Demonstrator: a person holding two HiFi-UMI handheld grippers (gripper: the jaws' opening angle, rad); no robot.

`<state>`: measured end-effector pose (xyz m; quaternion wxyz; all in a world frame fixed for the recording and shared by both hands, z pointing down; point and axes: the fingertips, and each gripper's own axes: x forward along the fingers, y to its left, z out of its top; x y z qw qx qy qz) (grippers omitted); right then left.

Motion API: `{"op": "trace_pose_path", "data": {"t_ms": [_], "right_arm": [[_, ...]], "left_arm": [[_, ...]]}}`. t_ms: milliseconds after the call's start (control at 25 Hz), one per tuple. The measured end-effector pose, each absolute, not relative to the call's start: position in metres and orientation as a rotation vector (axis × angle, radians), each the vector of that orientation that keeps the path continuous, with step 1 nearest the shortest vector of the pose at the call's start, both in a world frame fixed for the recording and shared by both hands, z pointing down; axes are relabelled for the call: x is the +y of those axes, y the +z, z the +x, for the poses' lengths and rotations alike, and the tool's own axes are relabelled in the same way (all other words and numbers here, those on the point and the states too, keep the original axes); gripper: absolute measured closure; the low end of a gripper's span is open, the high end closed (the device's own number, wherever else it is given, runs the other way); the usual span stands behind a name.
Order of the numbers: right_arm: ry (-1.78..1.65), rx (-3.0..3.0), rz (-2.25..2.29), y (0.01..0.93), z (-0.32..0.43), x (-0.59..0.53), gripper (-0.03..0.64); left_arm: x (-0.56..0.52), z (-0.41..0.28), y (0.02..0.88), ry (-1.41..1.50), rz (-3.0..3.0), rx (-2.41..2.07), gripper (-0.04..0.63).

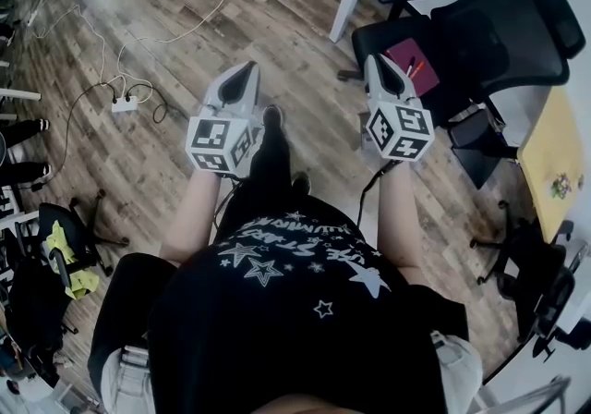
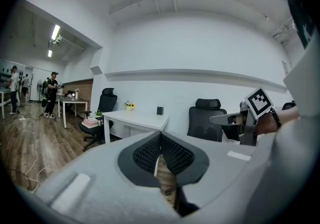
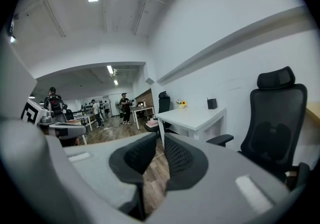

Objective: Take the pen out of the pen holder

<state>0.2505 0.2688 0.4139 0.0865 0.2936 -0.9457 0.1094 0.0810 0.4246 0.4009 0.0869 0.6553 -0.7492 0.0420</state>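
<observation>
Pen holder (image 3: 212, 103): a small dark box is seen on the white desk (image 3: 192, 117), at the wall side, with a pot of yellow flowers (image 3: 181, 103) near it on the same top. The pen is too small to be made out. Both grippers are held in the air over the wood floor (image 1: 138, 24), side by side and roughly level, well apart from the desk. On the left gripper (image 1: 244, 72) the jaws are clenched: the pad tips are touching and nothing is gripped, with only floor seen through the gap behind the tips. On the right gripper (image 1: 388, 70) the jaws are drawn together to a thin slit at the tips, and nothing is caught between them. In the head view a black chair (image 1: 480, 29) is seen just beyond the right gripper, with a red notebook (image 1: 413, 64) lying on its seat. A power strip (image 1: 125, 104) with a white cable is seen on the floor to the left of the left gripper. Other people are seen standing far back in the room in both gripper views.
</observation>
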Motion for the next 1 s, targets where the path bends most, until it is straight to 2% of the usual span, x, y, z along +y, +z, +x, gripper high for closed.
{"op": "trace_pose_path", "data": {"t_ms": [160, 280, 640, 1000], "right_arm": [[0.331, -2.839, 0.843, 0.410, 0.220, 0.242, 0.380], [0.341, -2.820, 0.875, 0.410, 0.193, 0.211, 0.334], [0.327, -2.762, 0.937, 0.402, 0.097, 0.105, 0.327], [0.326, -2.711, 0.943, 0.401, 0.012, 0.053, 0.327]], "left_arm": [[0.399, 0.054, 0.399, 0.116, 1.961, -2.238, 0.584], [0.373, 0.022, 0.399, 0.109, 1.959, -2.242, 0.584], [0.274, -0.078, 0.399, 0.099, 1.967, -2.203, 0.584], [0.215, -0.168, 0.391, 0.082, 2.025, -2.173, 0.584]]}}
